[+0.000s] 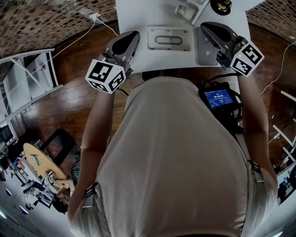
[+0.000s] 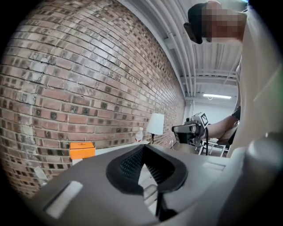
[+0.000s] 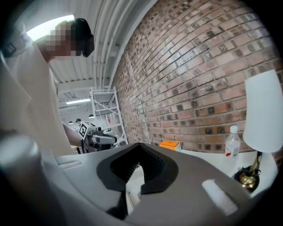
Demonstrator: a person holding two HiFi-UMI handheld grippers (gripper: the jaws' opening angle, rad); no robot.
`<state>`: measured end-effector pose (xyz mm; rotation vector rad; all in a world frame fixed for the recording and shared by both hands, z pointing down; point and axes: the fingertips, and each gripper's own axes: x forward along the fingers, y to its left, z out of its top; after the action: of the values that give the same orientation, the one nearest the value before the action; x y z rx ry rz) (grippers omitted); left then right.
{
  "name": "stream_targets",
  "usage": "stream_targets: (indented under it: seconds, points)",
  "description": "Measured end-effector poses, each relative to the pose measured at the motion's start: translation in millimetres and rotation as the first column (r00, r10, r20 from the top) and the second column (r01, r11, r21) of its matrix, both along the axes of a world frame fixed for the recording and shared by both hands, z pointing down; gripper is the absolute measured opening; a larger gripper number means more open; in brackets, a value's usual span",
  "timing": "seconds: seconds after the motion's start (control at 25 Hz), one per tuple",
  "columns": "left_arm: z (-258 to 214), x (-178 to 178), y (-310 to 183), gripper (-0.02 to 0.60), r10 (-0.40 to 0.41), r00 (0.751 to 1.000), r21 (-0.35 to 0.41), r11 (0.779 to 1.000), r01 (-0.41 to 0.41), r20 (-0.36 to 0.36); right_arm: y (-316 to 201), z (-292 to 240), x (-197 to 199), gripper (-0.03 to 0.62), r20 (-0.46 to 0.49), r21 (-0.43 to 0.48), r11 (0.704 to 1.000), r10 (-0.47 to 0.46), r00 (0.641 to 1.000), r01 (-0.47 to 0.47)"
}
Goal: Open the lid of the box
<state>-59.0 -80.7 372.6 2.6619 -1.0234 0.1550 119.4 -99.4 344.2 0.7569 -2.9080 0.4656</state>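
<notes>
A flat grey box [image 1: 169, 39] with a recessed handle in its closed lid lies on the white table [image 1: 134, 14], straight ahead of the person. My left gripper [image 1: 132, 36] hovers just left of the box and is shut on nothing. To the box's right, my right gripper [image 1: 206, 27] is also shut and empty. In the left gripper view the black pads [image 2: 132, 165] of the left gripper [image 2: 146, 174] meet with nothing between them. The right gripper view shows the right gripper [image 3: 132, 174] the same way. Neither gripper touches the box.
A grey flat slab [image 1: 206, 52] lies under the right gripper. A lamp [image 3: 263, 114], a clear bottle [image 3: 231, 142] and an orange box [image 3: 170, 144] stand on the table by the brick wall. A white shelf rack [image 1: 27, 78] stands to the left on the wooden floor.
</notes>
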Motion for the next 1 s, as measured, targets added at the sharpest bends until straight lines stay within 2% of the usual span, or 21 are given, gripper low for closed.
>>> stream_targets:
  seconds: [0.2, 0.44, 1.0]
  points:
    - [2, -2, -17, 0.002, 0.002, 1.0, 0.005, 1.0, -0.002, -0.007, -13, -6, -4, 0.0, 0.046, 0.031, 1.0, 0.003, 0.999, -0.005]
    - [-10, -7, 12, 0.002, -0.003, 1.0, 0.022, 1.0, 0.003, -0.012, 22, -14, -3, 0.0, 0.036, 0.045, 0.999, 0.009, 0.999, -0.01]
    - [-12, -6, 23, 0.002, -0.001, 1.0, 0.027, 1.0, 0.001, -0.009, 40, -16, -7, 0.0, 0.048, 0.054, 0.999, -0.001, 0.999, -0.001]
